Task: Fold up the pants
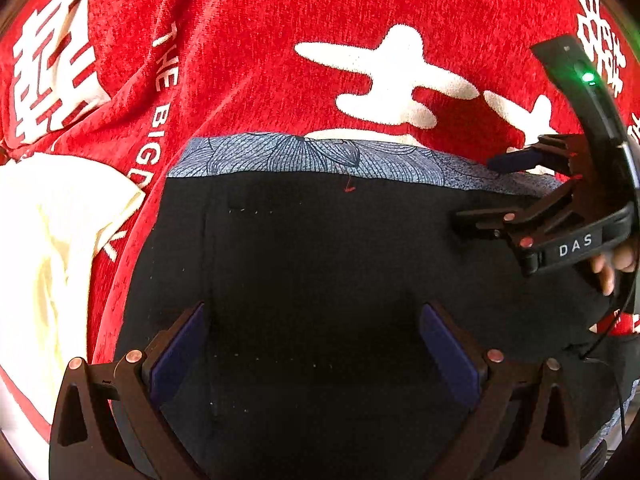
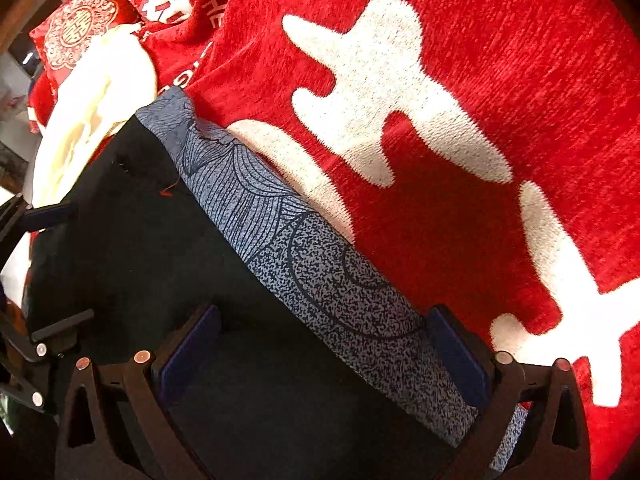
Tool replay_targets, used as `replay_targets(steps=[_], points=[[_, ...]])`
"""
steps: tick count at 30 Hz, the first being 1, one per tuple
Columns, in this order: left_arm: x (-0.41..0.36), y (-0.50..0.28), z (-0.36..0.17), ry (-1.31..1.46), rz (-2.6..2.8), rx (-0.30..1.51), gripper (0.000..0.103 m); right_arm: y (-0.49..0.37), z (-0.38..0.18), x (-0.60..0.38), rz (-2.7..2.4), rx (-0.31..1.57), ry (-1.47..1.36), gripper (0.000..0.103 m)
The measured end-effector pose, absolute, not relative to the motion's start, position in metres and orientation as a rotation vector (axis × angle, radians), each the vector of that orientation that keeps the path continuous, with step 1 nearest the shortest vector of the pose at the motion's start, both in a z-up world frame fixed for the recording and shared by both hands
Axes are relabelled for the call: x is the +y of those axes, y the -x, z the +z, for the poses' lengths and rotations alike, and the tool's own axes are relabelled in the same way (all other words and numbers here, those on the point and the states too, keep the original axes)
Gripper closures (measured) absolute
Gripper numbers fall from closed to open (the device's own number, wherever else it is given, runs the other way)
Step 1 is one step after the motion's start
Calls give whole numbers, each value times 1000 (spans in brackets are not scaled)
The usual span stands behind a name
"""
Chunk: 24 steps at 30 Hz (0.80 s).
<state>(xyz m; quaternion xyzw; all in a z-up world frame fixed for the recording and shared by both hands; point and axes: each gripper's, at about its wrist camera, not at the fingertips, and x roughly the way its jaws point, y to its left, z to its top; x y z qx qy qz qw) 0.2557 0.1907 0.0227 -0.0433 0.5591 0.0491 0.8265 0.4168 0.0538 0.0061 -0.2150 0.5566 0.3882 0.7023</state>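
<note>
Black pants (image 1: 320, 260) lie under both wide-apart grippers, left (image 1: 314, 356) and right (image 2: 326, 354).

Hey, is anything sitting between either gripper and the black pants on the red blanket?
Nothing visible. The left gripper hangs open right over the black pants, and the right gripper straddles their blue patterned band, jaws wide. The cream cloth lies off to the side on the red blanket.
</note>
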Motion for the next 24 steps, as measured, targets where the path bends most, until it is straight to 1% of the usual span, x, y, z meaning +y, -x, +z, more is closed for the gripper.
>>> replay_targets(steps=[1, 2, 3, 4, 6, 7, 8, 9, 10, 11, 13, 14, 15, 16, 17, 18, 19, 20, 24], points=[[191, -256, 22, 92, 106, 1189, 0, -415, 9, 55, 899, 1227, 480, 21], [191, -257, 22, 93, 106, 1189, 0, -413, 13, 55, 923, 1218, 479, 46], [191, -258, 22, 96, 107, 1189, 0, -412, 17, 55, 938, 1216, 475, 59], [191, -259, 23, 100, 107, 1190, 0, -410, 20, 58, 939, 1208, 492, 61], [191, -259, 25, 112, 100, 1190, 0, -407, 22, 62, 949, 1198, 545, 61], [191, -258, 26, 122, 92, 1190, 0, -408, 22, 63, 953, 1201, 552, 60], [192, -257, 27, 126, 88, 1189, 0, -413, 22, 63, 953, 1216, 534, 46], [191, -257, 28, 127, 86, 1190, 0, -416, 22, 63, 942, 1229, 521, 13], [191, -257, 28, 124, 84, 1190, 0, -420, 22, 61, 910, 1216, 528, 0], [191, -256, 28, 120, 85, 1190, 0, -425, 23, 58, 894, 1186, 541, 0], [191, -257, 25, 117, 88, 1195, 0, -429, 18, 55, 904, 1205, 536, 0], [190, -258, 24, 115, 88, 1196, 0, -432, 11, 54, 920, 1251, 506, 13], [190, -259, 24, 112, 91, 1194, 0, -432, 7, 53, 938, 1273, 487, 15], [190, -260, 24, 113, 92, 1193, 0, -431, 12, 53, 963, 1251, 486, 26], [190, -260, 23, 116, 92, 1192, 0, -429, 16, 56, 999, 1245, 476, 54], [191, -261, 23, 120, 92, 1192, 0, -427, 21, 57, 1026, 1245, 465, 70], [191, -262, 24, 124, 93, 1192, 0, -423, 25, 60, 1034, 1238, 493, 74], [193, -262, 25, 133, 94, 1191, 0, -417, 28, 62, 1040, 1219, 535, 82], [200, -263, 30, 193, 85, 1186, 0, -396, 47, 62, 987, 1110, 598, 85]])
